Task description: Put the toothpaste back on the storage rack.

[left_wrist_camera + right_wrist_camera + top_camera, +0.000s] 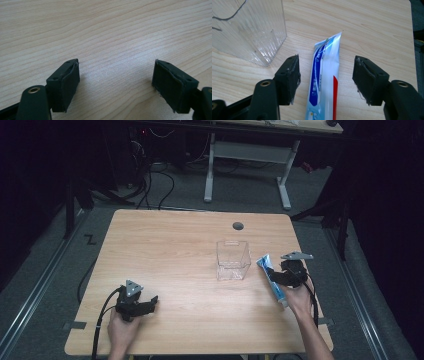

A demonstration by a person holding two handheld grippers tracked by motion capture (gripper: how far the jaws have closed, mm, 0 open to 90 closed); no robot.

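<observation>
The toothpaste tube's cap end ran off the right gripper view's bottom edge, its print too small to read; the clear container's top was cropped at the left.

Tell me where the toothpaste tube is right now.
In the high view, the toothpaste tube lies flat near the table's right edge, just right of the clear plastic box, between the open right tongs.

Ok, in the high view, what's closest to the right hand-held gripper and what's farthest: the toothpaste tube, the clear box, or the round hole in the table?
From the right hand-held gripper:
1. Toothpaste tube, lying flat between its open jaws, near the table's right edge.
2. Clear box, standing just left of the tube.
3. Round hole, beyond the box, toward the table's far edge.
</observation>
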